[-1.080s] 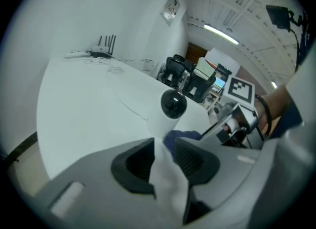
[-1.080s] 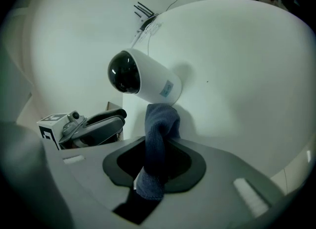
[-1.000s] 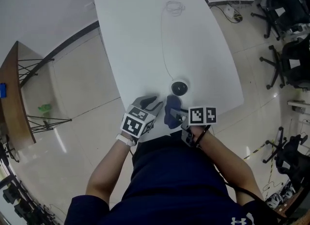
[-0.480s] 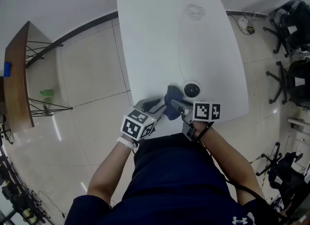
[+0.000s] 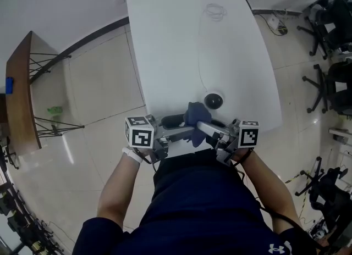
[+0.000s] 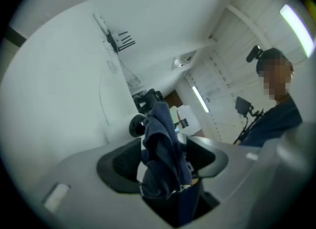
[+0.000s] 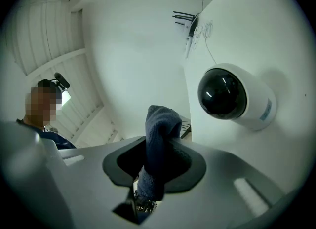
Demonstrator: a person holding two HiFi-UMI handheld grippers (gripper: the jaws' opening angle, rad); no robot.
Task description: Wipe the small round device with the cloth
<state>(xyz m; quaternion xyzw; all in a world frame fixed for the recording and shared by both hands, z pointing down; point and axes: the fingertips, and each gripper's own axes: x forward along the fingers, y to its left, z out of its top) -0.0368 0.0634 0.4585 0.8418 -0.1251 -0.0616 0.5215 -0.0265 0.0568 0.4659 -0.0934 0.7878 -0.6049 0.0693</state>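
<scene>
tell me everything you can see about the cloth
The cloth is dark blue, soft and knit-looking, bunched into a crumpled wad with a rounded fold on top. It is held over the near edge of the white table, just short of the small dome camera, not touching it. The right gripper is shut on it, pinching it narrow. The left gripper has just been opening its jaws; the cloth stands between them, pads clear of it.

Holds left gripper (image 5: 177,128) level, jaws just opened wide, cloth (image 5: 192,117) standing loose between them. Pinches that cloth in right gripper (image 5: 203,129), also level, its tip facing the left one's. Angles left forearm (image 5: 120,182) and right forearm (image 5: 263,179) inward behind the grippers.
</scene>
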